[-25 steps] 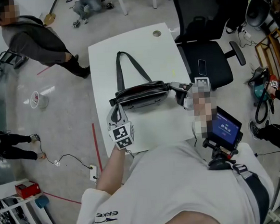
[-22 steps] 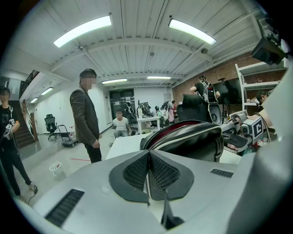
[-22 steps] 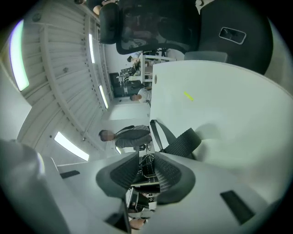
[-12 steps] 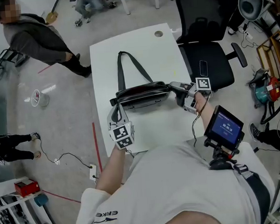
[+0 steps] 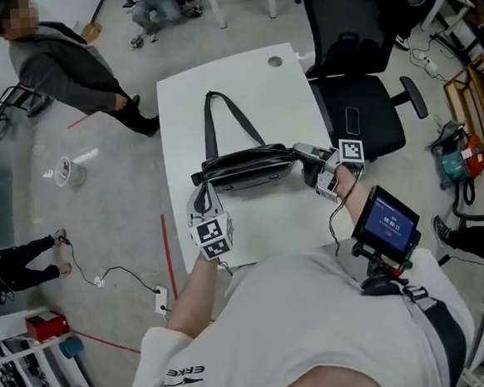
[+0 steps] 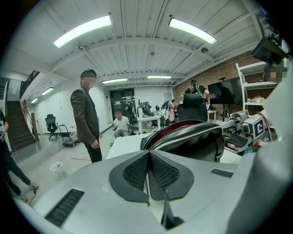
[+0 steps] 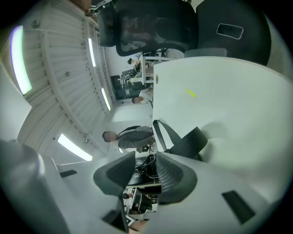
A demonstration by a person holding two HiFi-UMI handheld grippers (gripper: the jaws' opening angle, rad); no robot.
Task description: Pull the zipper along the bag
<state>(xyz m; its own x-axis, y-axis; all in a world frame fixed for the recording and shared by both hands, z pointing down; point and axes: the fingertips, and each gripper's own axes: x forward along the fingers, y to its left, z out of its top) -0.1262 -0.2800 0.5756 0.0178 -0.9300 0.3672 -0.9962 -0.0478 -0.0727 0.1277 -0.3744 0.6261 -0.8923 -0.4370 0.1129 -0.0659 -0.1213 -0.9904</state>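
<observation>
A black bag (image 5: 248, 165) with a long dark strap (image 5: 219, 115) lies across the white table (image 5: 257, 70). My left gripper (image 5: 197, 194) sits at the bag's left end, its pads pressed together right against that end (image 6: 148, 157). The bag (image 6: 192, 141) rises just beyond them, showing a red lining. My right gripper (image 5: 301, 152) is at the bag's right end. Its jaws have just been opening and stand apart (image 7: 145, 161). A dark bit of the bag's zipper end shows in the gap, and the pads do not press on it. The strap (image 7: 183, 141) runs past the right pad.
A black office chair (image 5: 360, 104) stands against the table's right side with a phone (image 5: 351, 120) on its seat. A person in grey (image 5: 57, 69) stands on the floor at far left. A small screen (image 5: 386, 223) hangs by my right arm. A yellow mark (image 7: 191, 93) lies on the table.
Neither the bag nor either gripper has visibly shifted on the table; both stay at the bag's ends. Only the head view has drifted slightly.
</observation>
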